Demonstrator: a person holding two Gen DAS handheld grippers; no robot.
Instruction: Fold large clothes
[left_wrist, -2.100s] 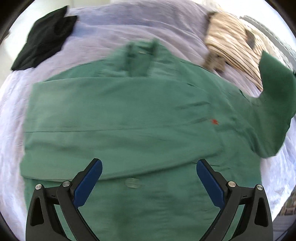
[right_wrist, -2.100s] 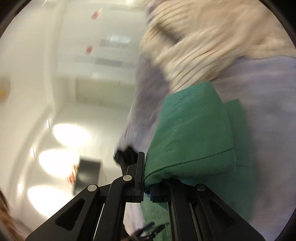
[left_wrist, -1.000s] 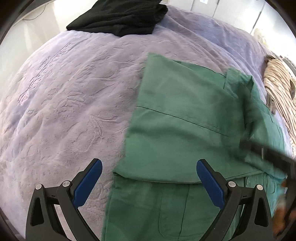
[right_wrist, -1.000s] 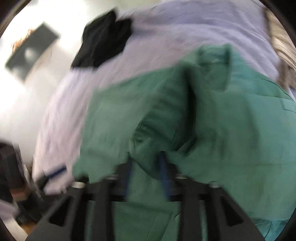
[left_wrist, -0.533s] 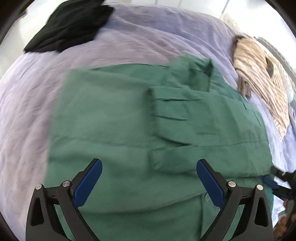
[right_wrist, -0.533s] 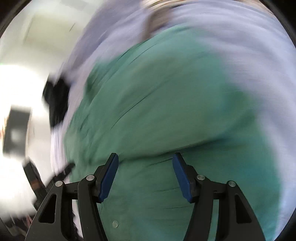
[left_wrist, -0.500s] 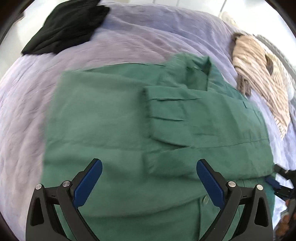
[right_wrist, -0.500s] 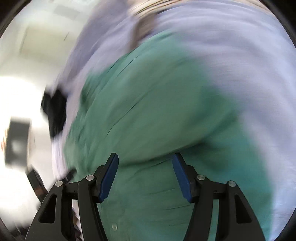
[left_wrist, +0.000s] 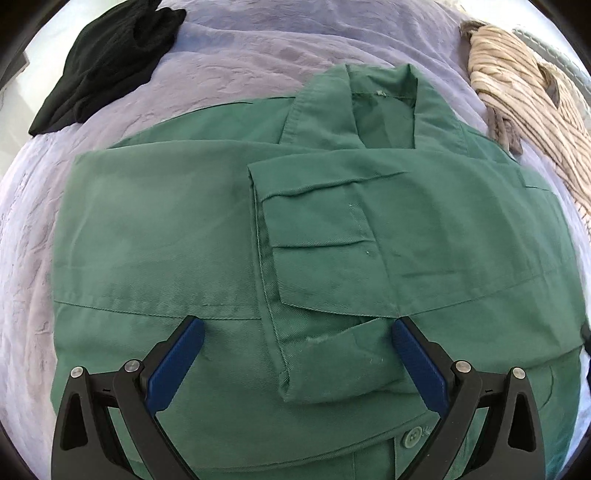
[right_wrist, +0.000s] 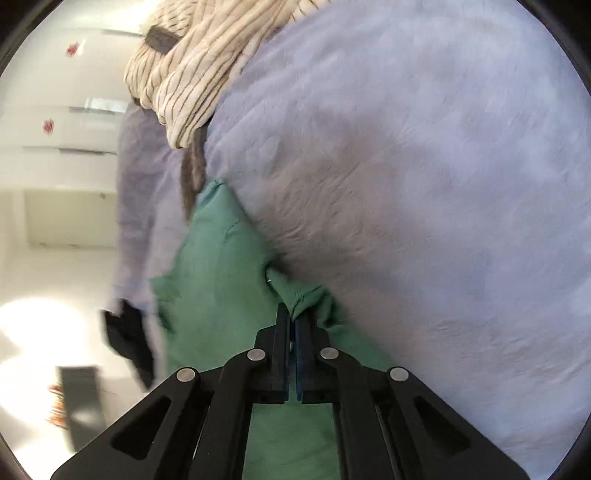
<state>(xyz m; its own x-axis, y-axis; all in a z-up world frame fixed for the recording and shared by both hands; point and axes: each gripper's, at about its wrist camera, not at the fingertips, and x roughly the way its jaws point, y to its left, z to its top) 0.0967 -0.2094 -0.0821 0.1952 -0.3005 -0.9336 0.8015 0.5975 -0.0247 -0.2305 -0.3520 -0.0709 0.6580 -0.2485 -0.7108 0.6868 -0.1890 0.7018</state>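
A green shirt (left_wrist: 177, 236) lies face up on the lilac bedspread (left_wrist: 240, 66), collar (left_wrist: 380, 99) away from me, both sleeves folded across the chest with a cuff (left_wrist: 332, 354) on top. My left gripper (left_wrist: 295, 328) hovers over the shirt's lower middle, open, blue pads (left_wrist: 177, 358) wide apart, nothing between them. In the right wrist view the same green shirt (right_wrist: 221, 280) runs along the bed's side. My right gripper (right_wrist: 292, 319) is shut on a pinched fold at the shirt's edge.
A black garment (left_wrist: 107, 59) lies at the bed's far left corner. A beige striped garment (left_wrist: 528, 96) is heaped at the far right, also the beige striped garment (right_wrist: 199, 62) in the right wrist view. Beyond the bed edge are white cabinets (right_wrist: 62, 122) and floor.
The right gripper let go of the sleeve, swung to the shirt's edge, rolled over and closed on a fold. The left gripper slid across until the shirt sits centred below it.
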